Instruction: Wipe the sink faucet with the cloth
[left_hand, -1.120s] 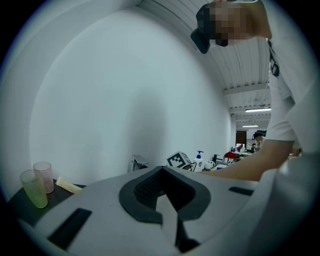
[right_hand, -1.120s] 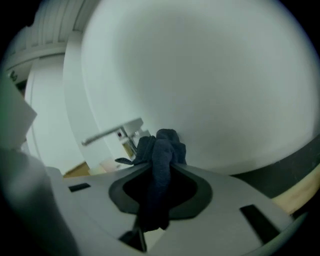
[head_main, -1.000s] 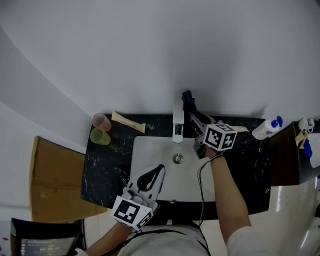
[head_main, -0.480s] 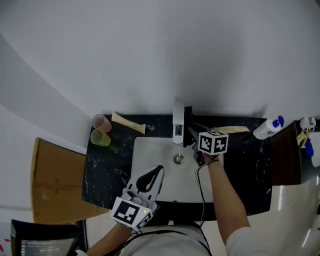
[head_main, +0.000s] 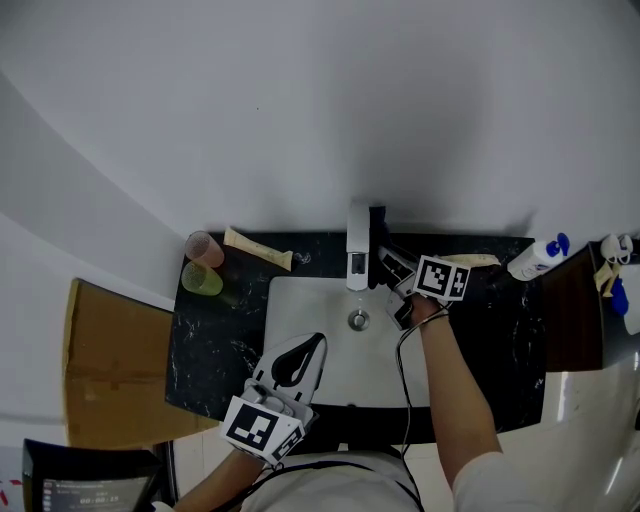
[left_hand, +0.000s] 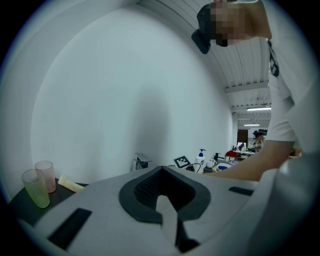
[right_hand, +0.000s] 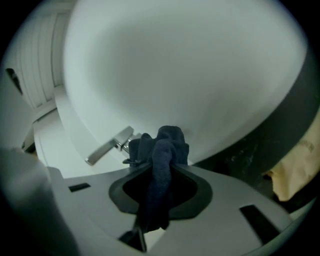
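The chrome faucet (head_main: 357, 246) stands at the back of the white sink (head_main: 300, 300). My right gripper (head_main: 384, 262) is just right of it, shut on a dark blue cloth (head_main: 377, 226) that lies against the faucet's right side. In the right gripper view the cloth (right_hand: 163, 150) bunches out of the right gripper (right_hand: 161, 148), with the faucet (right_hand: 107, 146) just beyond it at the left. My left gripper (head_main: 316, 343) hovers over the sink's front half, shut and holding nothing. In the left gripper view the left gripper (left_hand: 159, 172) points toward the faucet (left_hand: 141, 162).
A pink cup (head_main: 203, 245), a green cup (head_main: 200, 277) and a cream tube (head_main: 257, 246) sit on the dark counter at the left. A pump bottle (head_main: 533, 258) and a yellowish rag (head_main: 470, 260) are at the right. A brown board (head_main: 110, 360) is left of the counter.
My right gripper has rolled and sunk, bringing the cloth from behind the faucet's right down along its right side. The left gripper has stayed put.
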